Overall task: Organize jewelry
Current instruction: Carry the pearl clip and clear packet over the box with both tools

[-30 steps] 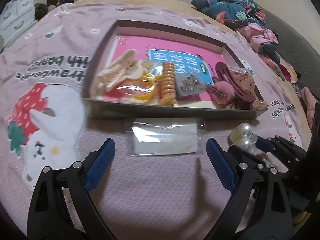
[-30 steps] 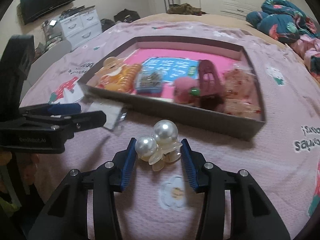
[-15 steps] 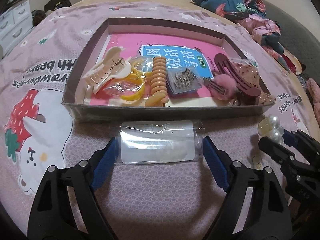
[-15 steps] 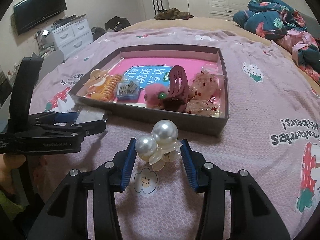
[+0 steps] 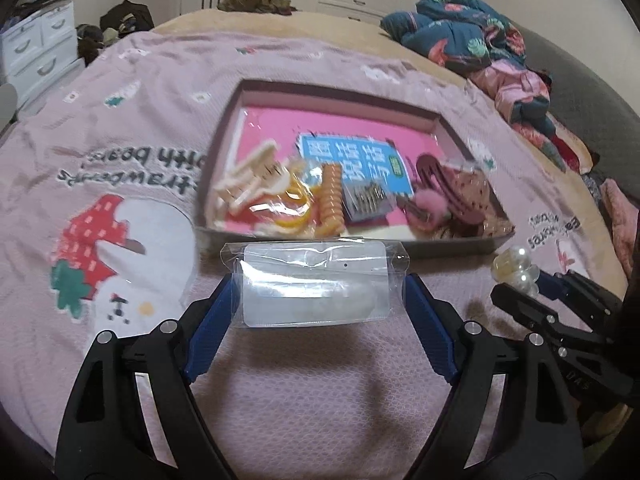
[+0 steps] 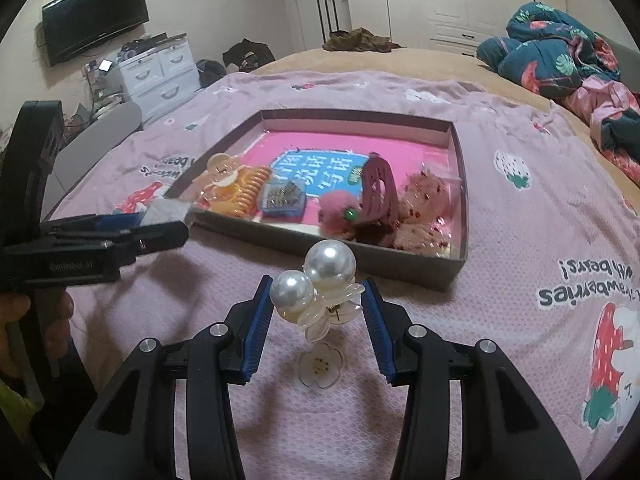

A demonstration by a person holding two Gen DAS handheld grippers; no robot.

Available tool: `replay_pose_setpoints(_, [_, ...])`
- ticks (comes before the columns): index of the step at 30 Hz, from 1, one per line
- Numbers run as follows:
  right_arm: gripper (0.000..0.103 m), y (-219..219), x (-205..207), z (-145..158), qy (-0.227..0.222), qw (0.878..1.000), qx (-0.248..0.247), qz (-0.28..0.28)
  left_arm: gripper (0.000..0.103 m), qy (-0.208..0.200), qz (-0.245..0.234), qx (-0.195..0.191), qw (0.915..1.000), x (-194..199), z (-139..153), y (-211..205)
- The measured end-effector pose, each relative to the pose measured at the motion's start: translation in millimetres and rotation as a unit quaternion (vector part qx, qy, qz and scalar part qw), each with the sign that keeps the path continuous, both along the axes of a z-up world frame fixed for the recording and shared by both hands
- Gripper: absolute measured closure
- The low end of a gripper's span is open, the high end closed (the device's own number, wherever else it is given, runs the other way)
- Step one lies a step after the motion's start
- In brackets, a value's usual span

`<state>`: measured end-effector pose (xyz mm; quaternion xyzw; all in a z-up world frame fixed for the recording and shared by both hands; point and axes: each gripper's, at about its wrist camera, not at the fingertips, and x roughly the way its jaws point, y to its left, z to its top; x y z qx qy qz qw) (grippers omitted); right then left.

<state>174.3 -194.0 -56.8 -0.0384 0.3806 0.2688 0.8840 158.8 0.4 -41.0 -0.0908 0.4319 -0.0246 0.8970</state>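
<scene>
Two grippers: both loaded, both held above the bedspread [image 6: 500, 240] just in front of the tray [image 6: 460, 264]
Left gripper [image 5: 318, 300]: jaws wide, having just closed in; blue pads [image 5: 426, 320] press the two ends of a clear packet [image 5: 316, 284], lifted off the cloth
Right gripper [image 6: 318, 308]: about half open, clamped on a pearl clip [image 6: 320, 288], two big pearls uppermost
Tray: holds hair clips, coil tie, small pin box on pink lining

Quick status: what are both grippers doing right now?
Left gripper: shut on the clear plastic packet.
Right gripper: shut on the pearl hair clip.
</scene>
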Motion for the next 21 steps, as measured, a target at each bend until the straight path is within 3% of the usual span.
replay_pose_setpoints(9, [0.06, 12, 10, 17, -0.021, 1.0, -0.001, 0.008, 0.028, -0.024, 0.011, 0.007, 0.9996, 8, 24, 12])
replay_pose_setpoints(21, [0.06, 16, 43, 35, -0.044, 0.999, -0.002, -0.003, 0.028, -0.033, 0.008, 0.011, 0.9994, 39, 35, 13])
